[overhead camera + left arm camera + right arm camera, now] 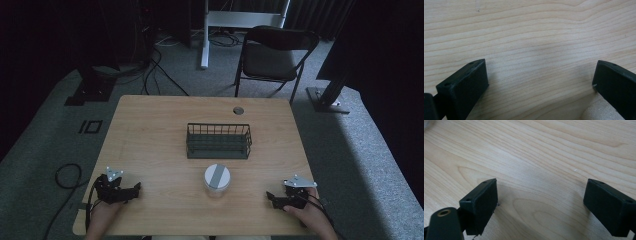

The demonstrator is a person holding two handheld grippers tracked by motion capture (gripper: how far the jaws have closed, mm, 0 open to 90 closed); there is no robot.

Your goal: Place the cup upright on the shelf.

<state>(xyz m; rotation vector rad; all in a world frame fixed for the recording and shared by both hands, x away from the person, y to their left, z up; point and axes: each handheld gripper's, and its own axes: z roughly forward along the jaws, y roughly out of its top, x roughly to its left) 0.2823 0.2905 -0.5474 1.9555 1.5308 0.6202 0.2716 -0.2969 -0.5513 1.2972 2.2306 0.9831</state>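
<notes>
Start position, nothing grasped. Left hand-held gripper (134,190) rests low at the near left of the tabletop (150,130); right hand-held gripper (270,197) at the near right. Each gripper's own view has its jaws spread wide over bare wood grain, with nothing between them.

Jar (217,180) with a white lid and a grey stripe across it stands upright between the two grippers, near the front edge, well apart from both. Dark wire basket (218,141) sits just behind the jar, toward the middle of the tabletop; looks empty, though the dim light makes that hard to confirm.

Judgement: the work is at the approach step, no reach begun. Next move likely calls for one gripper to travel inward to the jar with jaws kept wide enough to straddle its body or lid, then close squarely so it doesn't tip.
</notes>
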